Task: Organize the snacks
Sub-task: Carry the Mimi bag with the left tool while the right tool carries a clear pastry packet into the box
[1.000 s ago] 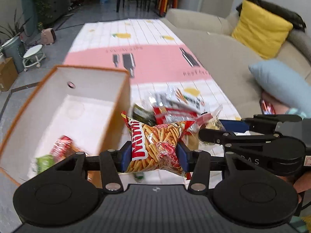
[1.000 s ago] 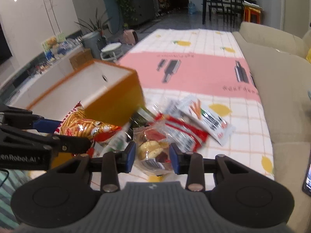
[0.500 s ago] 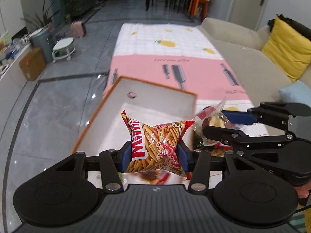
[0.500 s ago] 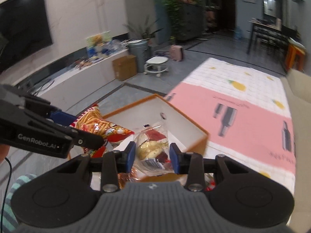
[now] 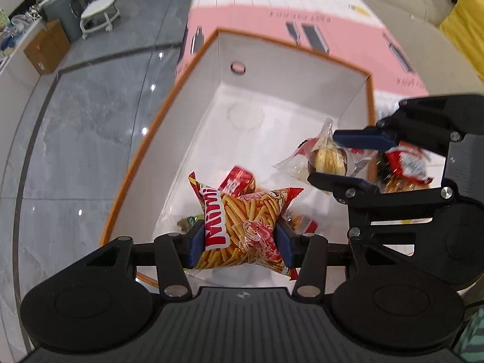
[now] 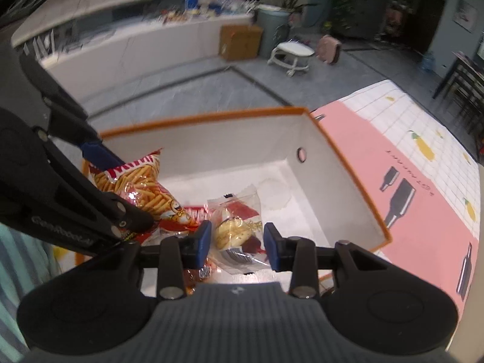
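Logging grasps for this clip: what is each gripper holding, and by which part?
Left gripper pinches the Mimi stick-snack bag across its middle. Right gripper clamps the clear pastry packet across its middle.

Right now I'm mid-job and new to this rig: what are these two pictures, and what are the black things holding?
There is no robot arm here. A person holds two hand-held black grippers, each with a fisheye camera looking along its blue-padded jaws.

The left wrist view shows the left gripper shut on a red-and-orange bag of stick snacks. The right wrist view shows the right gripper shut on a clear packet holding a pale round pastry.

Both hang over an orange-edged white cardboard box that already holds a few wrapped snacks. The box sits on a pink and white patterned cloth.
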Demonstrator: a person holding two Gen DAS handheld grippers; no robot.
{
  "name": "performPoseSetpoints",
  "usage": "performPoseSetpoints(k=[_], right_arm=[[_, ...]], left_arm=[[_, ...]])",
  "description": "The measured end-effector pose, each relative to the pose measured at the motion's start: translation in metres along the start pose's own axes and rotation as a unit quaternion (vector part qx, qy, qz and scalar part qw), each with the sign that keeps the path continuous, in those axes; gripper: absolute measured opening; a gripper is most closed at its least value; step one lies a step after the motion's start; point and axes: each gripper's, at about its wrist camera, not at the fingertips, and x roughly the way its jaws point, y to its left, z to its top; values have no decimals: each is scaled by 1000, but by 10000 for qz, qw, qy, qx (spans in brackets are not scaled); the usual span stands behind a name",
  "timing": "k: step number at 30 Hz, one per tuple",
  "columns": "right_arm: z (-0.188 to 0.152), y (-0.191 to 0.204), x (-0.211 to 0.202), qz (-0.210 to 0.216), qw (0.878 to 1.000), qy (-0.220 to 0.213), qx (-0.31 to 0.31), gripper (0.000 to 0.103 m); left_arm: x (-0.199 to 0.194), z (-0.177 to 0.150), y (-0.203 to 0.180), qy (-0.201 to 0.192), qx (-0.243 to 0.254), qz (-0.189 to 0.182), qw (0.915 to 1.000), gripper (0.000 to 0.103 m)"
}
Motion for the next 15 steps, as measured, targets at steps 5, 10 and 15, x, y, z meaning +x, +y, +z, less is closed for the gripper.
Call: performPoseSetpoints(k=[5,10,15], right_arm=[[-1,-2,28,175,9987,402,-260,35],[-6,-4,48,235,9962,728,-405,35],[-5,-3,68,234,9936,960,-550,36]], left_arm=[[20,3,4,325,55,-78,9994,55],[36,5,6,567,97,-126,9983,56],[39,9,3,615,161,-202,9978,57]])
